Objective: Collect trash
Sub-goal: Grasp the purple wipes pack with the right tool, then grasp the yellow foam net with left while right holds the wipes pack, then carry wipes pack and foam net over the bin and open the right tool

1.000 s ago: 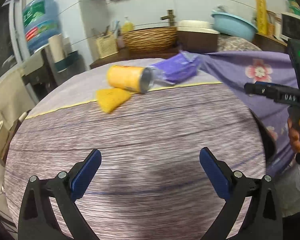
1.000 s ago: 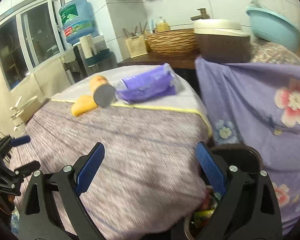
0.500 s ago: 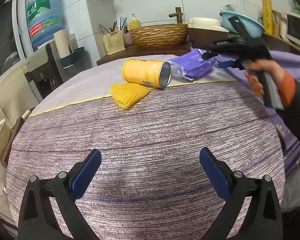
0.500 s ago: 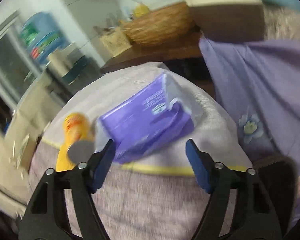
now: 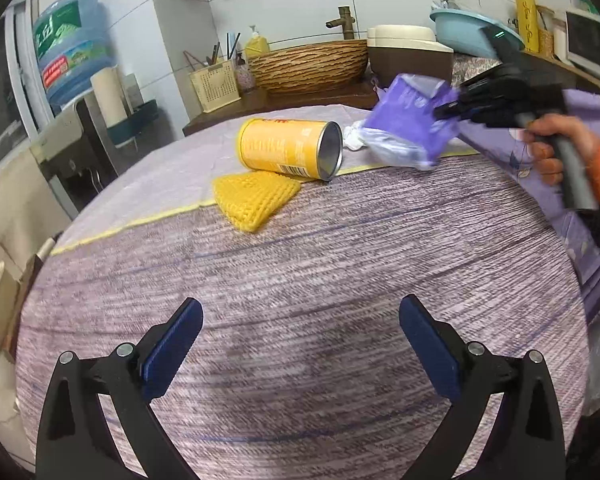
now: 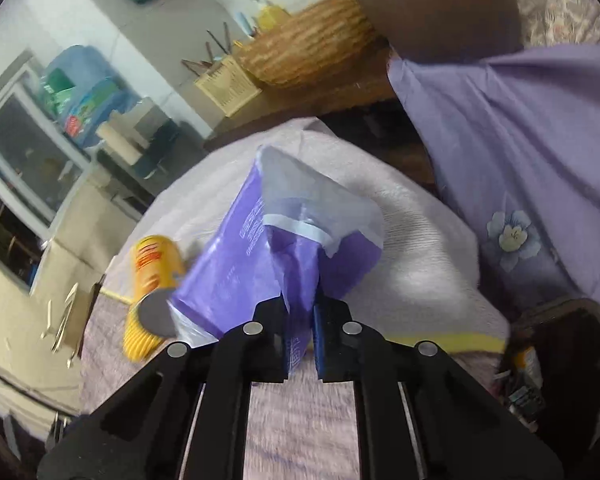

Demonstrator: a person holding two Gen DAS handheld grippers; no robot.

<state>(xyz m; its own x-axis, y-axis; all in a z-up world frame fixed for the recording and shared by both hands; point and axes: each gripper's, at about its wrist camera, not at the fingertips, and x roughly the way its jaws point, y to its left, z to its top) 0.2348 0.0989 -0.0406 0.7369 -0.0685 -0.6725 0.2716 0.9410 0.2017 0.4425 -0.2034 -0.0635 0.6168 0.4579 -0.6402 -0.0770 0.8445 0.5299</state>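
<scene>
A crinkled purple plastic pack (image 5: 410, 128) (image 6: 240, 264) hangs tilted above the far right of the round table (image 5: 300, 264). My right gripper (image 6: 302, 332) (image 5: 446, 110) is closing its jaws on it, pads pinching the pack's thin near edge. A yellow can (image 5: 284, 148) (image 6: 154, 260) lies on its side beside the pack, with a yellow mesh pad (image 5: 254, 196) in front of it and a white crumpled scrap (image 5: 354, 138) behind. My left gripper (image 5: 300, 344) stands open over the near tablecloth with nothing between its fingers.
A dark trash bin (image 6: 560, 344) with wrappers inside sits below the table's right edge. Purple floral cloth (image 6: 520, 160) hangs on the right. A woven basin (image 5: 308, 64), a utensil holder and a blue water jug (image 5: 68, 48) stand behind the table.
My right gripper swung over from the bin side to the far end of the table, rolled, and shut on the purple pack, which now lifts off the cloth. My left gripper crept forward.
</scene>
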